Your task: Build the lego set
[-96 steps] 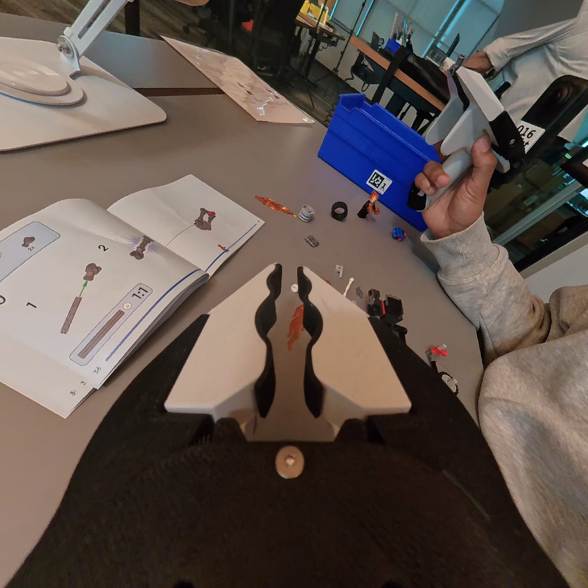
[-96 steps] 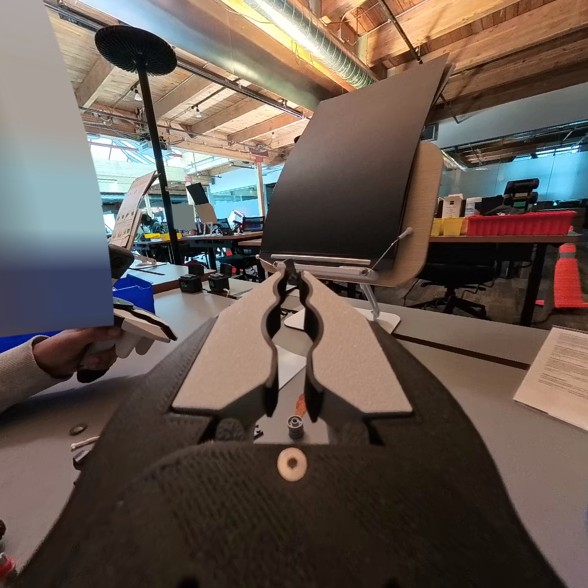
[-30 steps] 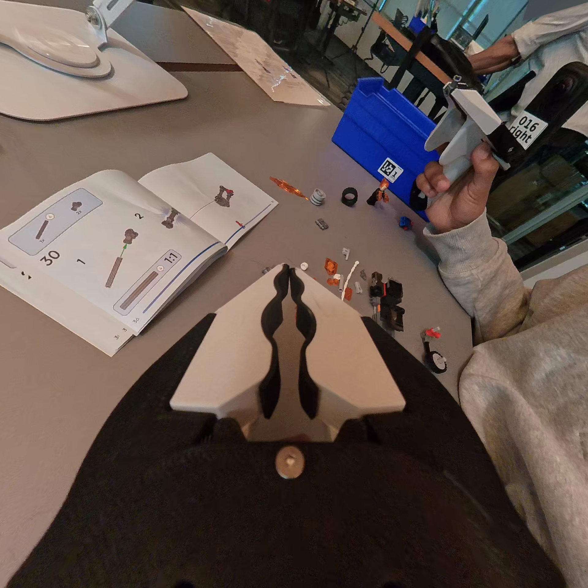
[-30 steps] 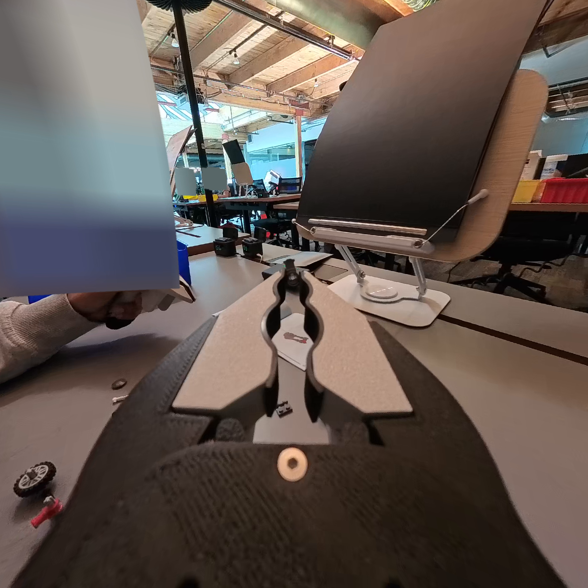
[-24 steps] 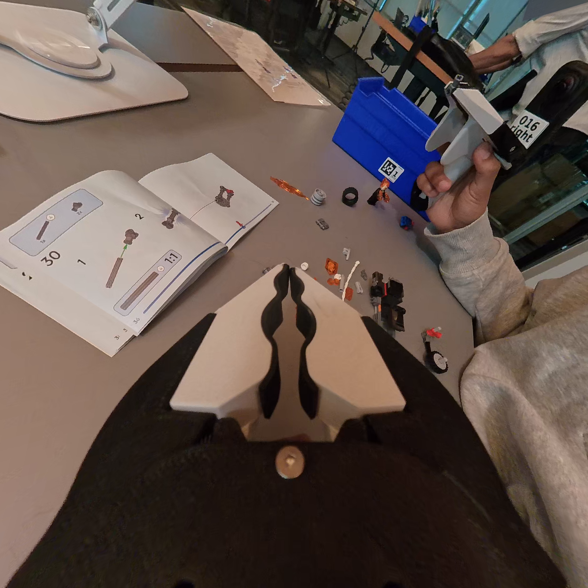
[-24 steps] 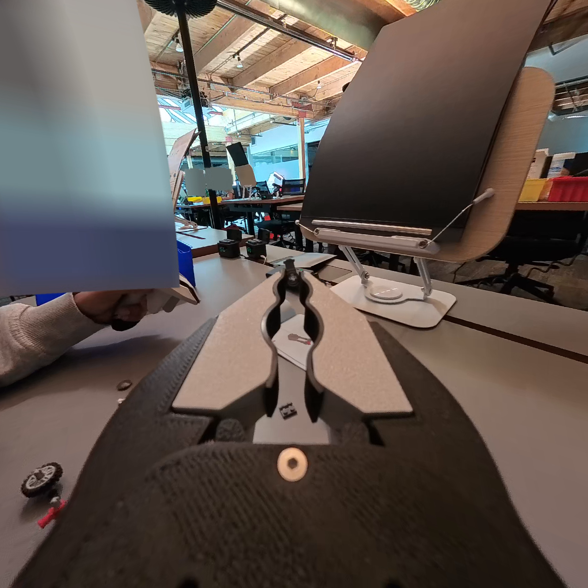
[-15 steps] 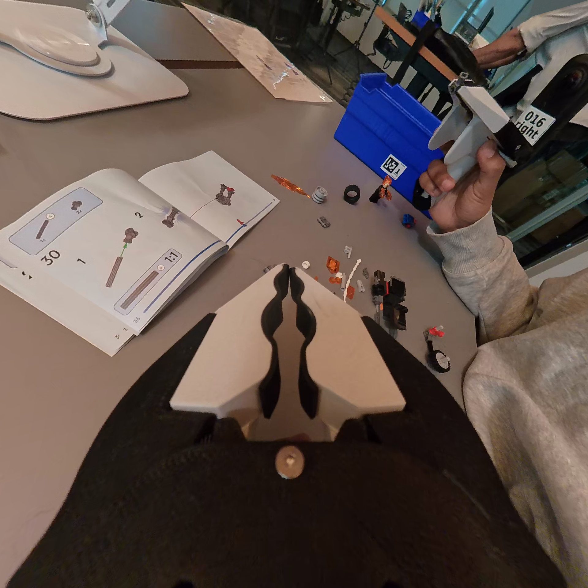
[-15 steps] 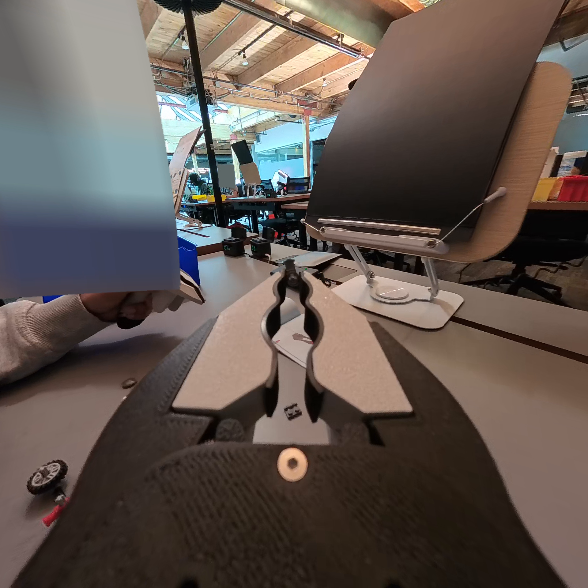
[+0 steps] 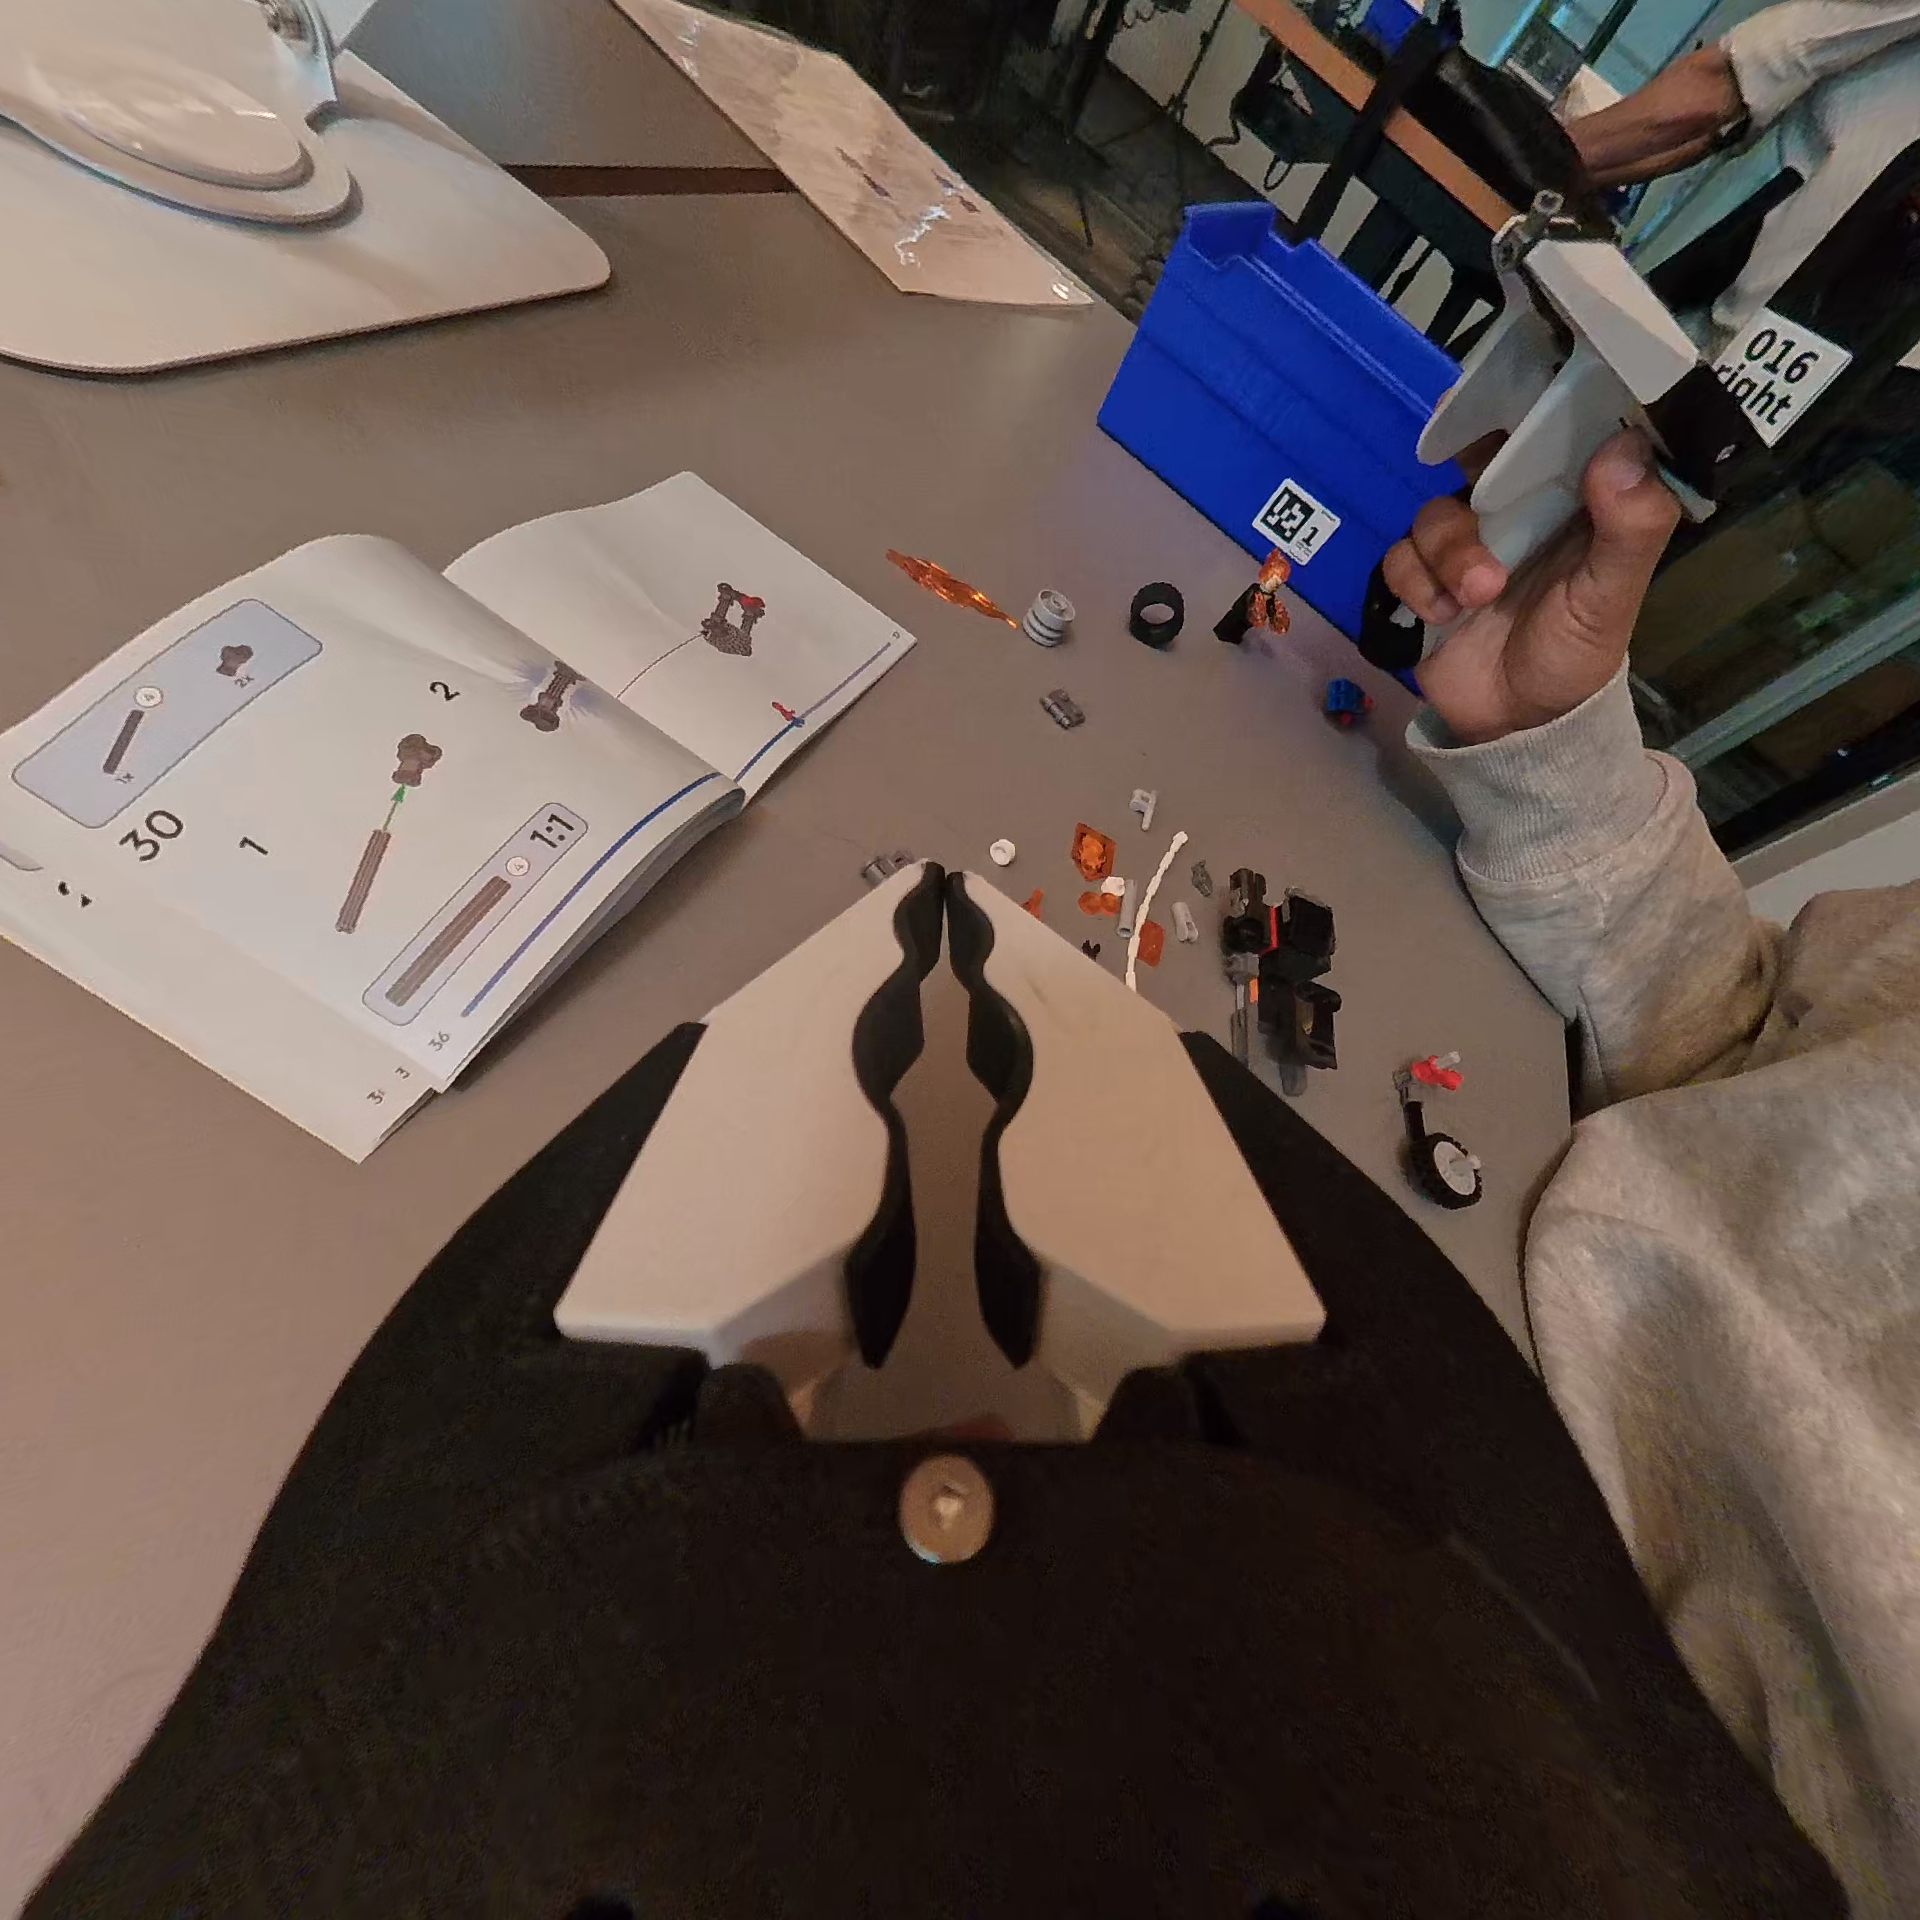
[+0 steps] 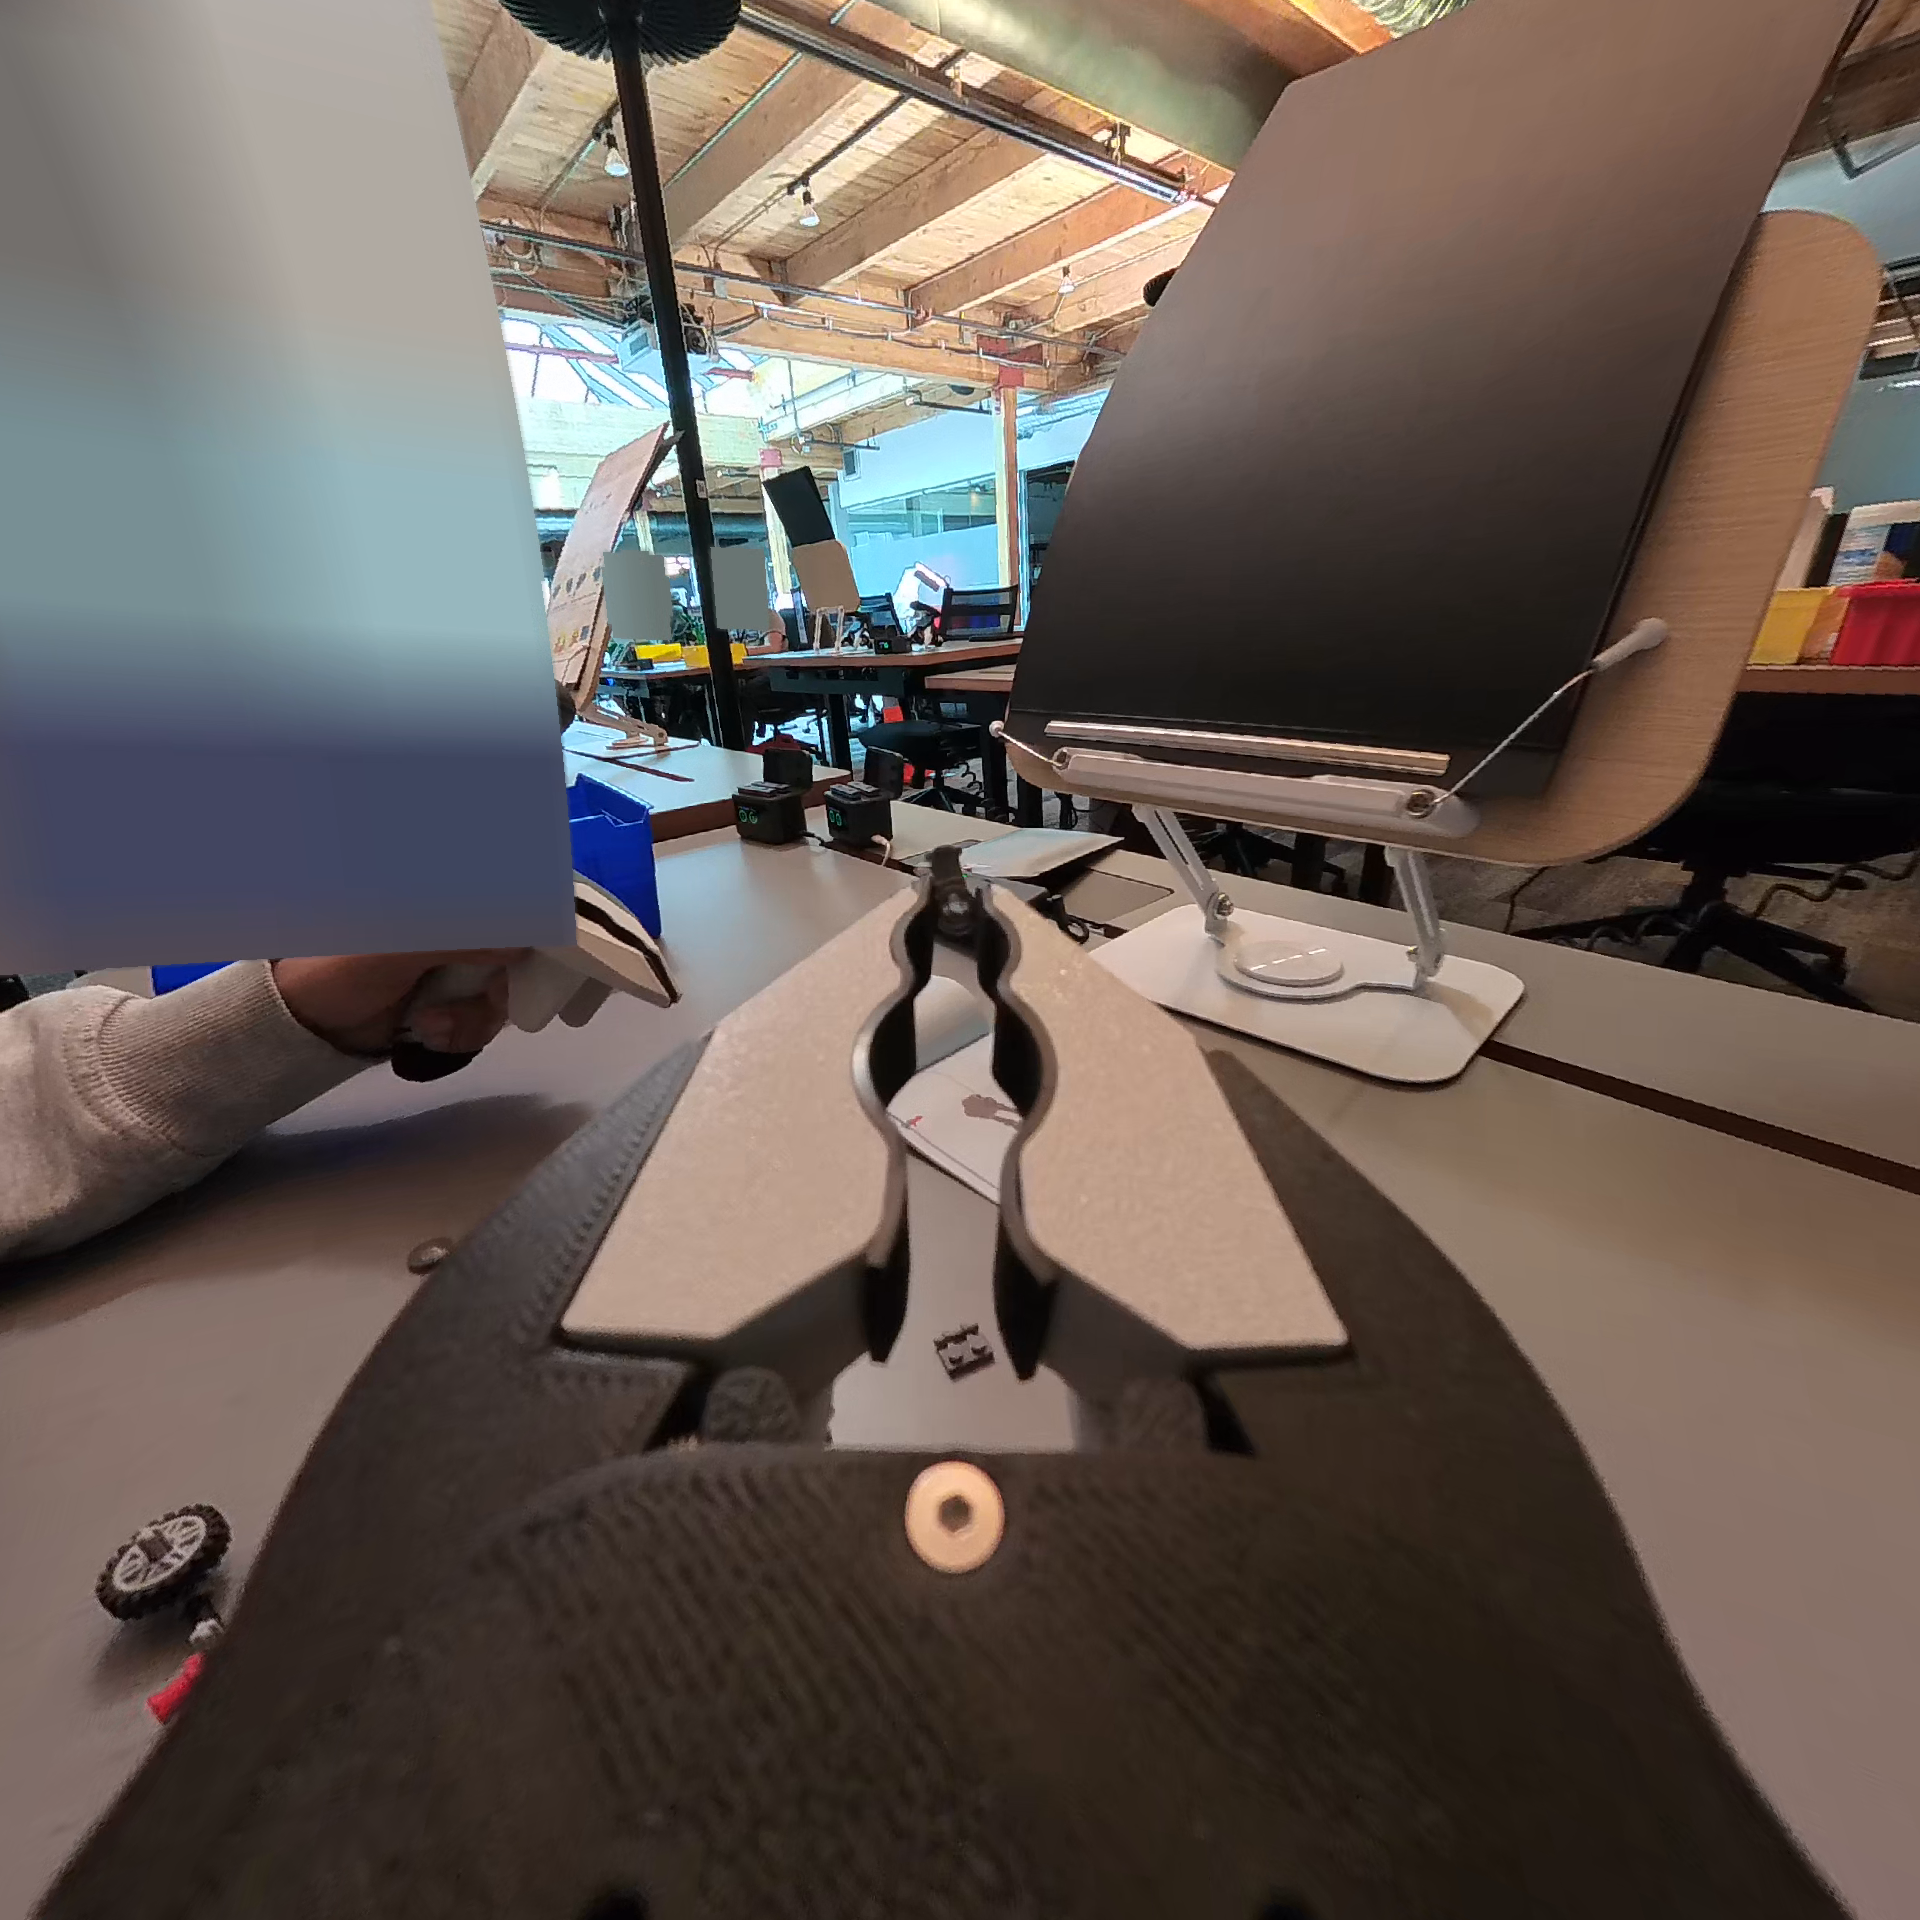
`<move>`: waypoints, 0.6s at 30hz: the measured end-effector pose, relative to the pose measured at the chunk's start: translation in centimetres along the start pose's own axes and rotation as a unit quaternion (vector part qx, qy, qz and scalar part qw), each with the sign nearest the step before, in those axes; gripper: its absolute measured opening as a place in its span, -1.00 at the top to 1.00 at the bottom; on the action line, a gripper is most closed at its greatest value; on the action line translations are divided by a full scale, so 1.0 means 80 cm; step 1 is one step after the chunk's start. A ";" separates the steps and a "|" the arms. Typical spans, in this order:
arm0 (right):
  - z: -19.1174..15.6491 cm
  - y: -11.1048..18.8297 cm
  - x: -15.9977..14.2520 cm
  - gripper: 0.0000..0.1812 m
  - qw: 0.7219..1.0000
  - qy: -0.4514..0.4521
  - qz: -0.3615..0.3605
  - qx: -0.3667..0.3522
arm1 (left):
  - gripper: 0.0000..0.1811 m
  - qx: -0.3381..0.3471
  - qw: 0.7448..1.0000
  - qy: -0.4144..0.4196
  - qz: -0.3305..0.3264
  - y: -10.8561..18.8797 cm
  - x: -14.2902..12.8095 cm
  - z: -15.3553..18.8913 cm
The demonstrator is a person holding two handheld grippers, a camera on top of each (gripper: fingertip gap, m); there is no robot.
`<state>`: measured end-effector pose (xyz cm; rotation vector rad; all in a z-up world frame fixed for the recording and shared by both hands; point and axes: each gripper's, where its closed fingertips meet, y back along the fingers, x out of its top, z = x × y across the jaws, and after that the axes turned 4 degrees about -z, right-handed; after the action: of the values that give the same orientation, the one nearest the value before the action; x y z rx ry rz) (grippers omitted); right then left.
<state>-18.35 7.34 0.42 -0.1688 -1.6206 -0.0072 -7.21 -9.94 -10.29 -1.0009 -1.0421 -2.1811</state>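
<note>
My left gripper (image 9: 943, 878) is shut, with nothing visible between its tips, and hovers over the grey table near scattered small orange, white and grey Lego pieces (image 9: 1112, 883). A black partly built assembly (image 9: 1283, 966) lies to their right. An open instruction booklet (image 9: 416, 790) lies on the left. My right gripper (image 10: 948, 883) is shut on a small dark piece (image 10: 948, 902) and is held up off the table. It also shows at the upper right of the left wrist view (image 9: 1522, 234).
A blue bin (image 9: 1268, 374) stands at the back right, with an orange flame piece (image 9: 951, 590), black tyre (image 9: 1155, 615) and minifigure (image 9: 1259, 608) in front. A spoked wheel (image 9: 1442, 1164) lies near my sleeve. A tablet stand (image 10: 1351, 966) stands beyond. My left gripper's tips are some 15 cm from the black partly built assembly (image 9: 1283, 966).
Since 3.2 s ago my left gripper has shut and pulled back from the orange piece it straddled. Over the last second both grippers only drift slightly, with the right tilting down a little.
</note>
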 end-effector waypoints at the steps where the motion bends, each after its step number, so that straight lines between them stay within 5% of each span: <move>1: 0.000 0.001 0.001 0.95 1.000 -0.002 0.003 0.001 | 1.00 0.000 1.000 0.000 0.000 0.000 0.000 0.000; 18: 0.006 0.015 0.020 0.95 0.998 -0.027 0.048 0.006 | 0.99 0.044 0.999 -0.026 -0.012 -0.003 -0.004 -0.011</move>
<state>-18.76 8.75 1.82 -0.2390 -1.6652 0.0808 -7.56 -10.47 -11.06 -1.0149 -1.1689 -2.1201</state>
